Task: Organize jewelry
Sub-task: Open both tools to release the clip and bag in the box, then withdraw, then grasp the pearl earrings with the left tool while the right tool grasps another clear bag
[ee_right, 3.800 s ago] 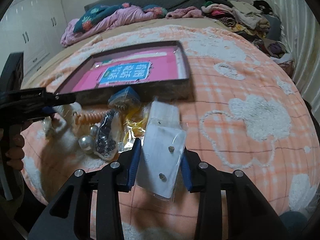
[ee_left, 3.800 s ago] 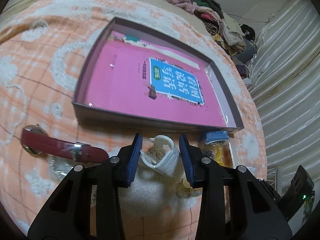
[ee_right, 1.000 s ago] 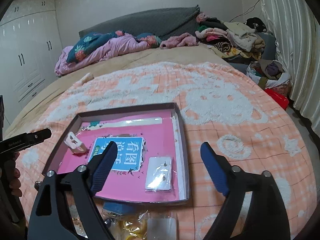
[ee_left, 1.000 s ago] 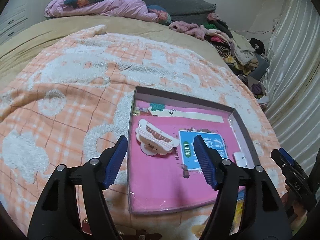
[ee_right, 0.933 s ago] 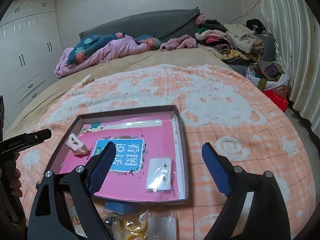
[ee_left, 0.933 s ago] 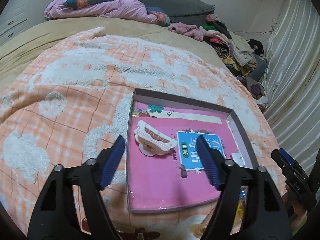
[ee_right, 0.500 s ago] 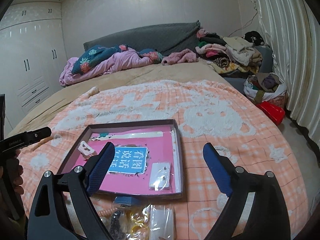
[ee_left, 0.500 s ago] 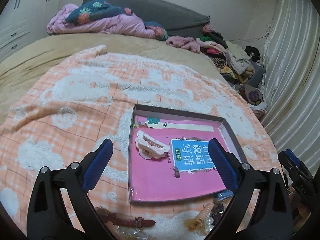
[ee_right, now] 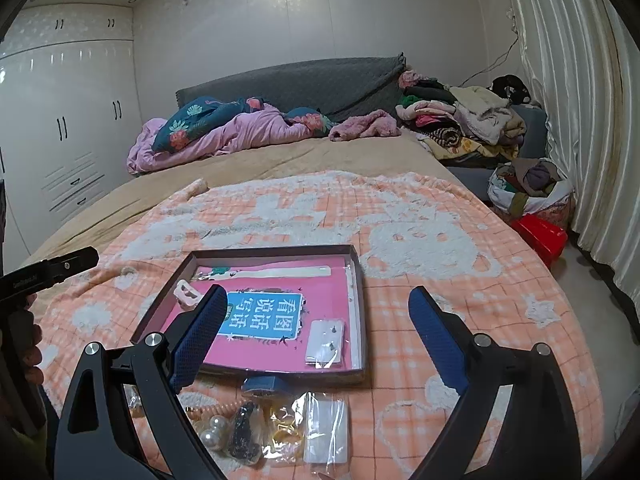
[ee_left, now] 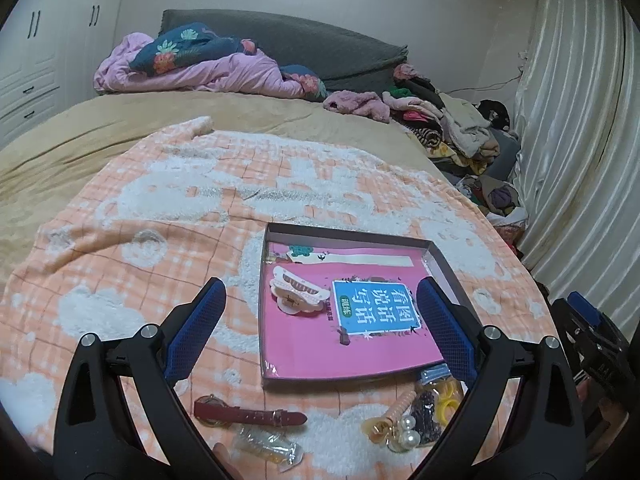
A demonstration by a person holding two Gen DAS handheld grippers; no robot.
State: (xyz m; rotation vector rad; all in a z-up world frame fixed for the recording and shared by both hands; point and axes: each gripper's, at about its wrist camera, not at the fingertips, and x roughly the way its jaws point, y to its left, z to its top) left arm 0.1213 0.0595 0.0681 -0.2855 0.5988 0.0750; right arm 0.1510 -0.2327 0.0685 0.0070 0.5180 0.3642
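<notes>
Left wrist view: the left claw is spread wide with nothing between its blue pads, hanging over the orange checked blanket on the bed. The shallow tray with the pink lining sits right ahead, and a pale hair claw clip lies inside near its left wall. Just in front of the tray there's a dark red watch, a small clear bag, and a little pile with pearls and a spiral hair tie.

Right wrist view: the right claw has its jaws opening, nothing between them either. An earring card lies inside the tray near its right wall. More clear packets sit on the blanket just in front of the tray.
</notes>
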